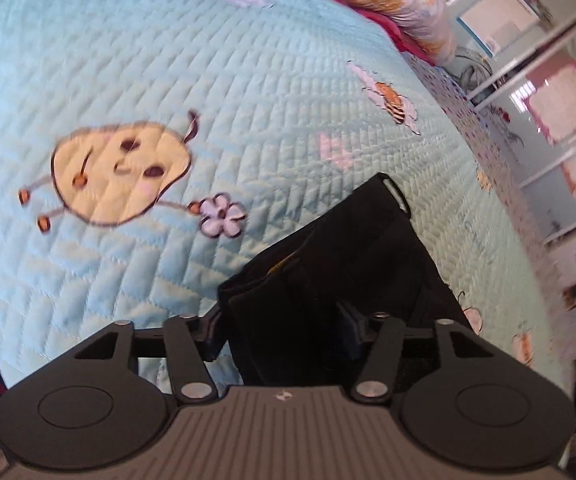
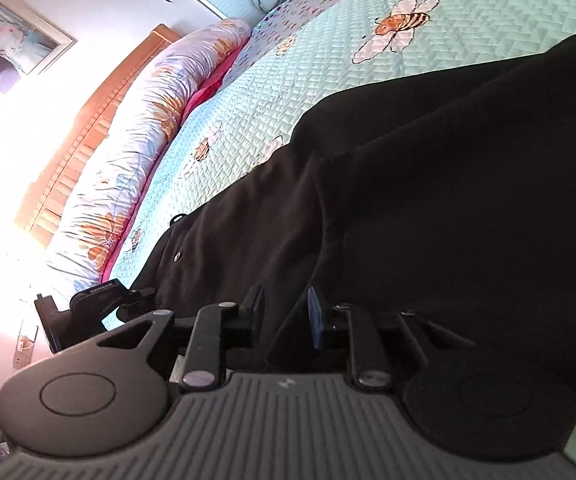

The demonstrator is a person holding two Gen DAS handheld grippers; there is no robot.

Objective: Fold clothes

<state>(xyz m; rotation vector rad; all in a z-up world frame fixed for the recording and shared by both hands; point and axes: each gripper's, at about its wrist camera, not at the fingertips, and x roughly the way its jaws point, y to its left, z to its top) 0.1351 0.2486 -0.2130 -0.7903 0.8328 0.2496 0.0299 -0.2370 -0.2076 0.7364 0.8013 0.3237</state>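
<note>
A pale blue quilted bed (image 1: pixel 248 80) fills both views. The black garment (image 2: pixel 447 200) lies folded on it, lower right in each frame. The left claw (image 1: pixel 284 330) stands apart astride its near edge; the right claw (image 2: pixel 286 312) stands slightly apart over the cloth.

Bright daylight, fisheye bend, motion blur in your left view.

Your left wrist view is smeared: the quilt (image 1: pixel 168 60) stitching and the window frames (image 1: pixel 527 80) streak. Your right wrist view is sharper, but glare whites out the wall (image 2: pixel 4 168) beside the headboard (image 2: pixel 88 120). The black garment (image 2: pixel 447 220) reads as a near-featureless dark mass. Straight edges curve toward both frames' dark corners.
</note>
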